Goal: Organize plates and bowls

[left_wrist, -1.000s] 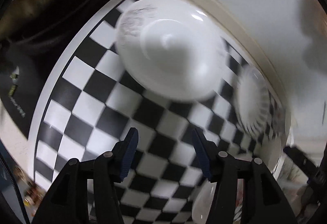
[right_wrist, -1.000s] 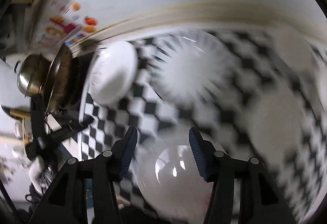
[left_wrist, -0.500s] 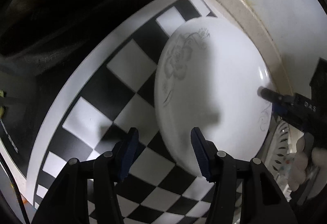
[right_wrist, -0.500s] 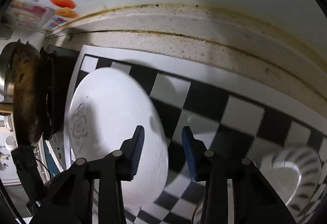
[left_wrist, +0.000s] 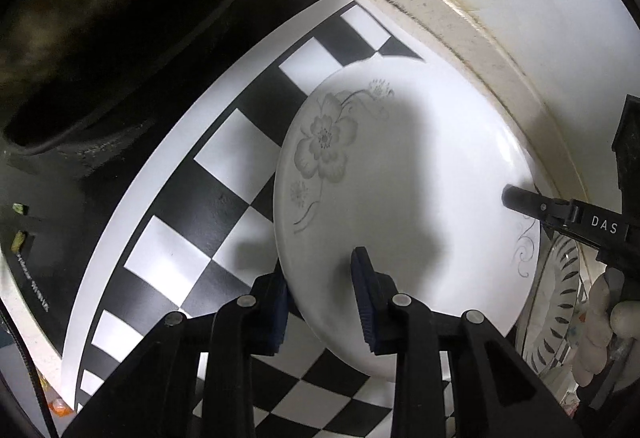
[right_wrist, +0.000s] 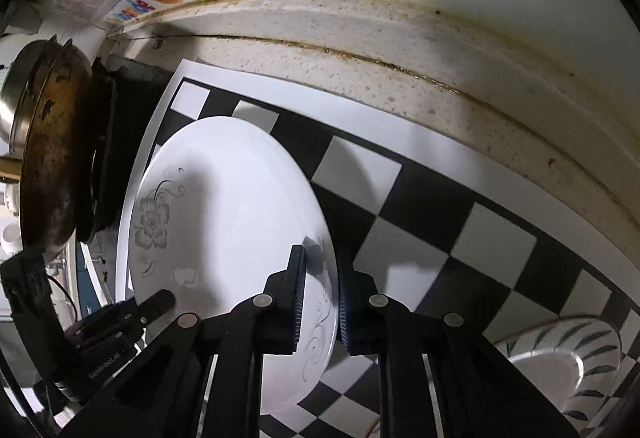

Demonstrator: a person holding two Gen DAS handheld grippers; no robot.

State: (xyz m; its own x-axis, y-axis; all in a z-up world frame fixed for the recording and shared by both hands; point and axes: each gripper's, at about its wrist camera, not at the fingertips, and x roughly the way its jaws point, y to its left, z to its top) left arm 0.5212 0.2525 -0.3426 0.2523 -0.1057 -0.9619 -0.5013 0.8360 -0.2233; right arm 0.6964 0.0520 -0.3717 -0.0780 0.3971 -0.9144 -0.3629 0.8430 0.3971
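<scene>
With each hand-held gripper, left and right, closing on opposite rims of the flowered plate, lift both evenly, keeping it level.

Plate on checkered mat, pan left, patterned dish right

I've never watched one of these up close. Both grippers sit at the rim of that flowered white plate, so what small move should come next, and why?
Probably a short, level lift with both together. The left gripper and right gripper are closing on opposite rims of the flowered plate, which seems to still lie on the checkered mat. Lifting one side alone might tip it.
</scene>
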